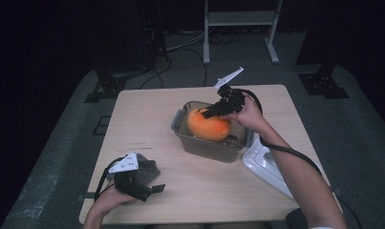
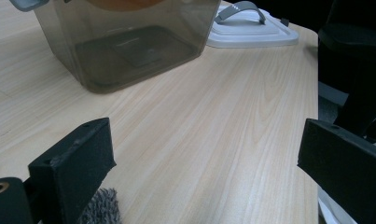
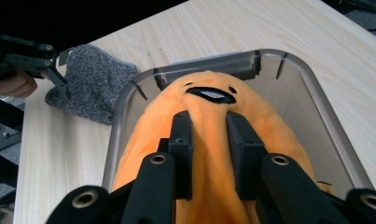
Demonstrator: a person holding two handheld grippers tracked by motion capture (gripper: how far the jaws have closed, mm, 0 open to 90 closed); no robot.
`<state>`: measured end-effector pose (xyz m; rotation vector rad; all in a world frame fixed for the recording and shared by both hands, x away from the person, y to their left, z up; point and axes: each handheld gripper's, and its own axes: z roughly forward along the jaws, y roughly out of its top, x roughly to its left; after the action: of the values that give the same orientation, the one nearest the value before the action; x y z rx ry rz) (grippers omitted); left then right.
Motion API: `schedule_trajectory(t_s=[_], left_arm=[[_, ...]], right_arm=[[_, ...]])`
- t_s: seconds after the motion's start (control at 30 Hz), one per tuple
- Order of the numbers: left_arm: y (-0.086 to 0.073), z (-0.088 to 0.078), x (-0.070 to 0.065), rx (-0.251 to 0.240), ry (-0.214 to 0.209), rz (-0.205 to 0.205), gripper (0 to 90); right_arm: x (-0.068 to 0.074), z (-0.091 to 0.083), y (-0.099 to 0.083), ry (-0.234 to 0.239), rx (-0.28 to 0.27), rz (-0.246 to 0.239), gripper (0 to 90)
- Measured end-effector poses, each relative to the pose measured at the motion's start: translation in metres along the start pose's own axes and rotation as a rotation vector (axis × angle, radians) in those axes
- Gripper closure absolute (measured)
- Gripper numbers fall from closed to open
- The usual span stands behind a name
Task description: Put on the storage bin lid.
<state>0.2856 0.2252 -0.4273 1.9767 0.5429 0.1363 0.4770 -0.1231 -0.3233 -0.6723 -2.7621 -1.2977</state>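
Orange plush bulges between the black jaws of the right gripper (image 3: 209, 140), which are pinched tight on a fold of the orange plush toy (image 3: 213, 121) — the fabric rises in a ridge between the two pads. In the high view the right gripper (image 1: 210, 113) reaches down into the clear plastic container (image 1: 192, 143) from its far right side, held by the person's right hand (image 1: 250, 114). The toy (image 1: 208, 125) sits in the mouth of the container, its rounded top above the rim, and a small dark mouth mark on it faces away from the right gripper's camera. The container stands a little right of the tabletop's middle, nearer the far edge. Its white lid (image 1: 265, 164), with a grey handle, lies flat at the right edge of the tabletop, just beside the container.

Near the front left corner the left gripper (image 1: 154, 189) hovers low over the wood, jaws spread wide with nothing between them — the left hand (image 1: 111, 198) holds it there. A grey fuzzy cloth (image 1: 147, 169) lies just beside it, partly under the gripper's body.
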Motion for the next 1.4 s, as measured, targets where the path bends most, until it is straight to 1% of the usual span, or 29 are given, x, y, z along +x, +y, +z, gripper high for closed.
schedule_trajectory(t_s=[0.03,0.17,0.4,0.73,0.9,1.03,1.07,1.4], left_arm=[[0.000,0.000,0.000,0.001,0.000,0.000,2.8],[0.000,-0.001,0.000,-0.001,0.001,0.002,2.8],[0.001,-0.001,0.001,-0.005,0.005,0.003,2.8],[0.000,-0.001,0.001,-0.006,0.005,0.001,2.8],[0.000,-0.002,0.001,-0.007,0.005,-0.001,2.8],[0.001,-0.002,0.001,-0.006,0.004,-0.002,2.8],[0.001,-0.002,0.001,-0.006,0.004,0.000,2.8],[0.001,-0.002,0.001,-0.005,0.005,-0.001,2.8]], right_arm=[[0.000,0.001,0.000,0.000,0.003,0.007,73.4],[-0.001,0.004,-0.002,0.000,0.012,0.006,73.2],[-0.003,0.010,-0.006,0.002,0.020,0.033,72.7],[-0.006,0.020,-0.009,0.011,0.041,0.040,72.3],[-0.008,0.022,-0.011,0.012,0.048,0.053,71.3],[-0.009,0.024,-0.012,0.014,0.054,0.054,71.1],[-0.009,0.024,-0.012,0.017,0.056,0.061,71.1],[-0.010,0.029,-0.015,0.027,0.070,0.069,70.9]])
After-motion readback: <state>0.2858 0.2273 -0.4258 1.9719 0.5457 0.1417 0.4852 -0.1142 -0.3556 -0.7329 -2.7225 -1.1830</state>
